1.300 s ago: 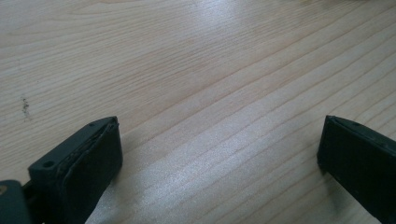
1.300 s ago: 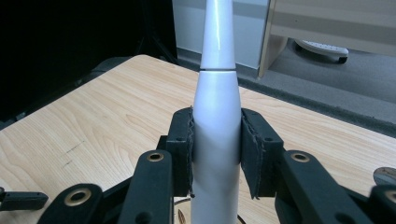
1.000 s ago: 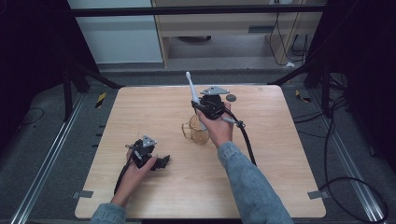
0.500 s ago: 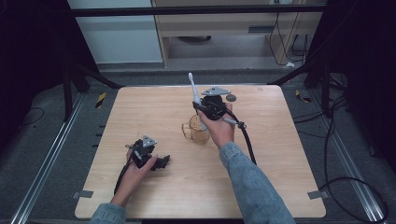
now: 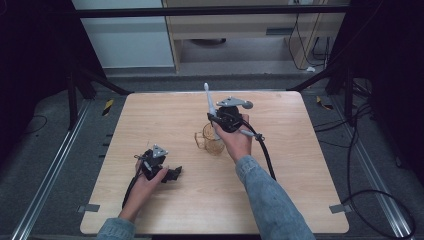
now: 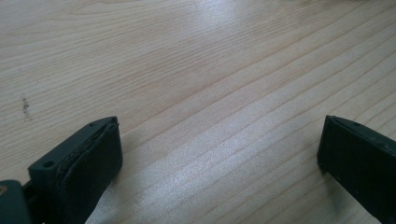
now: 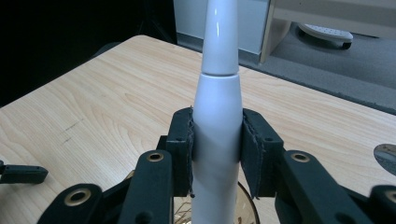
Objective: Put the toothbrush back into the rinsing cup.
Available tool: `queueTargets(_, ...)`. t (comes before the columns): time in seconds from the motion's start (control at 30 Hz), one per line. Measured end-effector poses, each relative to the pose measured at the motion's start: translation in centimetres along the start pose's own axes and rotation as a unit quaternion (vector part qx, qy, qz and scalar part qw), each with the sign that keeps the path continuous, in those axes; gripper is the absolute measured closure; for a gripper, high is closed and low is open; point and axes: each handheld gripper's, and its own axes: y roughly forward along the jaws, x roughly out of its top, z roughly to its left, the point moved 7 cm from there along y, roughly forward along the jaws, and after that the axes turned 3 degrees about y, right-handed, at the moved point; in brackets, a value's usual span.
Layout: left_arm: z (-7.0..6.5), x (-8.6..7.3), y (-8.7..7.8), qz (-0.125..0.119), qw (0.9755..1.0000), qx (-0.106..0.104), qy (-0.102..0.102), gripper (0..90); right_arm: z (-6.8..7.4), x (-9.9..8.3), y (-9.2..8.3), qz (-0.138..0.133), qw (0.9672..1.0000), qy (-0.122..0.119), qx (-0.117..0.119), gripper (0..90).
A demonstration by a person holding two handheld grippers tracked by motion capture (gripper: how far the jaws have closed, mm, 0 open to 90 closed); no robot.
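A light wooden worktop stands on a grey floor, with dark frame rails along its sides. The person's two forearms come in from the near edge, the right one in a blue denim sleeve.

The right gripper is held over the middle of the worktop, toward the far side. Its jaws are clamped on the white handle of a toothbrush, which stands roughly upright and tapers to a thin neck above the jaws. In the high view the toothbrush rises from the gripper toward the far edge. Just below it sits a clear glass mug, its handle toward the person's left; the rim of the mug shows under the jaws in the right gripper view, the toothbrush's lower end reaching down to it.

The left gripper rests low on the near left part of the worktop, well apart from the mug. Its jaws stand wide apart over bare wood, with nothing between them.
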Motion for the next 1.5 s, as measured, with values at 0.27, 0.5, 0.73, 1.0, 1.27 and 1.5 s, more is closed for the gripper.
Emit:
queueTargets(0.27, 0.0, 0.0, 0.0, 0.000, 1.0000, 0.000, 0.000, 0.0, -0.1, -0.6, 0.0, 0.005, 1.0000, -0.001, 0.000, 66.8)
queueTargets(0.5, 0.0, 0.0, 0.0, 0.000, 1.0000, 0.000, 0.000, 0.0, -0.1, -1.0, -0.1, 0.009, 1.0000, -0.001, 0.002, 66.8)
queueTargets(0.73, 0.0, 0.0, 0.0, 0.000, 1.0000, 0.000, 0.000, 0.0, 0.1, -1.3, 0.1, 0.016, 0.9999, 0.001, 0.007, 66.8)
queueTargets(1.0, 0.0, 0.0, 0.0, 0.000, 1.0000, 0.000, 0.000, 0.0, 0.2, -1.6, 0.4, 0.022, 0.9997, -0.005, 0.008, 66.7)
queueTargets(1.27, 0.0, 0.0, 0.0, 0.000, 1.0000, 0.000, 0.000, 0.0, 0.6, -1.9, 0.7, 0.030, 0.9994, -0.012, 0.010, 66.7)
queueTargets(1.5, 0.0, 0.0, 0.0, 0.000, 1.0000, 0.000, 0.000, 0.0, 0.6, -1.8, 0.9, 0.035, 0.9992, -0.014, 0.012, 66.7)
